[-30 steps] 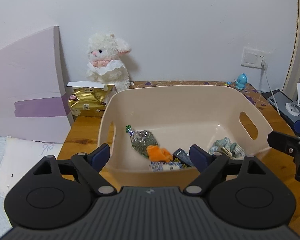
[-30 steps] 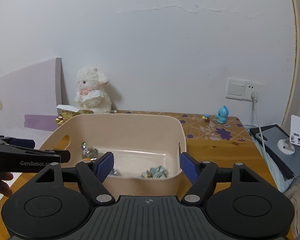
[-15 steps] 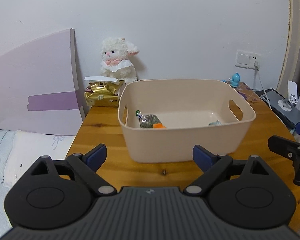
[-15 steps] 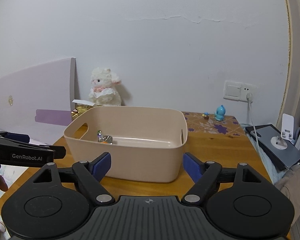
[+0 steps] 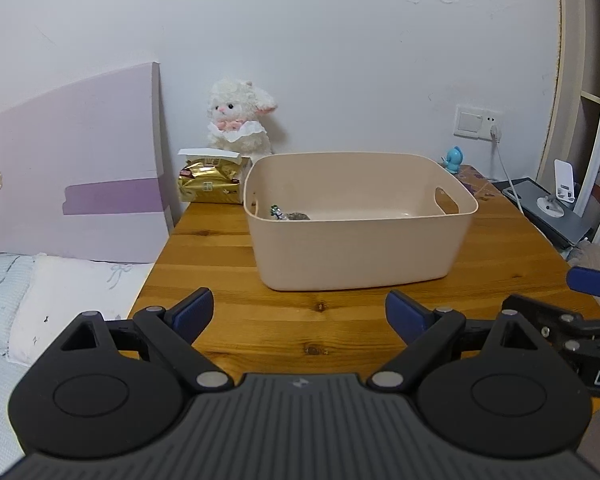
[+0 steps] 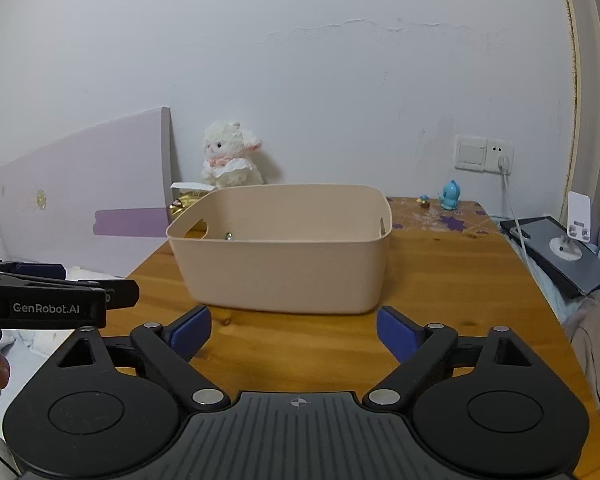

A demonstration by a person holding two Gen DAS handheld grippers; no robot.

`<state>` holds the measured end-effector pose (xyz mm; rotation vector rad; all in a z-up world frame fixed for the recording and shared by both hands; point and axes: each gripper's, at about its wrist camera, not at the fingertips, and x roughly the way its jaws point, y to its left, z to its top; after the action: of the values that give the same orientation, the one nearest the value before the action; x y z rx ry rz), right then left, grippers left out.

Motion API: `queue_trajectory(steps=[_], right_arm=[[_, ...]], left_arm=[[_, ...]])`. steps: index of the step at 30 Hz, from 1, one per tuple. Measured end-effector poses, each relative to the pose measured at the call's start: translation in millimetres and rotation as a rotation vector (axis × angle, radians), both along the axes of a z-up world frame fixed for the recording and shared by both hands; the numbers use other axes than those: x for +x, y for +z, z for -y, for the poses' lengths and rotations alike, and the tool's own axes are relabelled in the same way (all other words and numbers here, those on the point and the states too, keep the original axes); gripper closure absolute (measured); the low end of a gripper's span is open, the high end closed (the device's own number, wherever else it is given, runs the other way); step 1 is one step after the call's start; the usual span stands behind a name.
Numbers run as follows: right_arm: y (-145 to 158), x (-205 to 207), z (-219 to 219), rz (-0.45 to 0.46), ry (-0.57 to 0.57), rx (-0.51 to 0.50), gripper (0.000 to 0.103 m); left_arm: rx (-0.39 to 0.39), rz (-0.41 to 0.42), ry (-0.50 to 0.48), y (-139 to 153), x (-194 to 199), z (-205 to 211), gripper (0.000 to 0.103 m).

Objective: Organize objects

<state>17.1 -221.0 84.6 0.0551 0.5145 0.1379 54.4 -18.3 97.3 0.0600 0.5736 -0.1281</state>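
A beige plastic basket with cut-out handles stands on the wooden table. Inside it only the tops of a few small wrapped items show above the rim; the others are hidden by the wall. My left gripper is open and holds nothing, well back from the basket near the table's front edge. My right gripper is also open and holds nothing, a short way in front of the basket. Each gripper shows at the edge of the other's view.
A white plush lamb and a gold packet sit at the back left by a lilac board. A small blue figurine stands at the back right, under a wall socket with a cable. A grey device lies right. A bed lies left.
Both grippers have pulled back and away from the basket, which now looks smaller and farther. Its contents have dropped mostly out of sight behind the rim. Both stayed open.
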Motion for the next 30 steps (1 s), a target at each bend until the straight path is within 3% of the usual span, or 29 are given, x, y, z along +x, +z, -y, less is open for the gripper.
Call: queue_trajectory(steps=[13,20,30], right_arm=[[-7,-32,9,-0.003,-0.010,0.064,0.010],[-10,-45,13,-0.006,-0.018,0.047,0.008],[-13,-54,17,-0.020,-0.023,0.022,0.002]], left_arm=[[0.026,-0.005,-0.019,-18,-41,6,0.010],[0.065,0.005,-0.019,-21,-61,12,0.010],[0.057,-0.014,-0.052,-24,-73,21,0.009]])
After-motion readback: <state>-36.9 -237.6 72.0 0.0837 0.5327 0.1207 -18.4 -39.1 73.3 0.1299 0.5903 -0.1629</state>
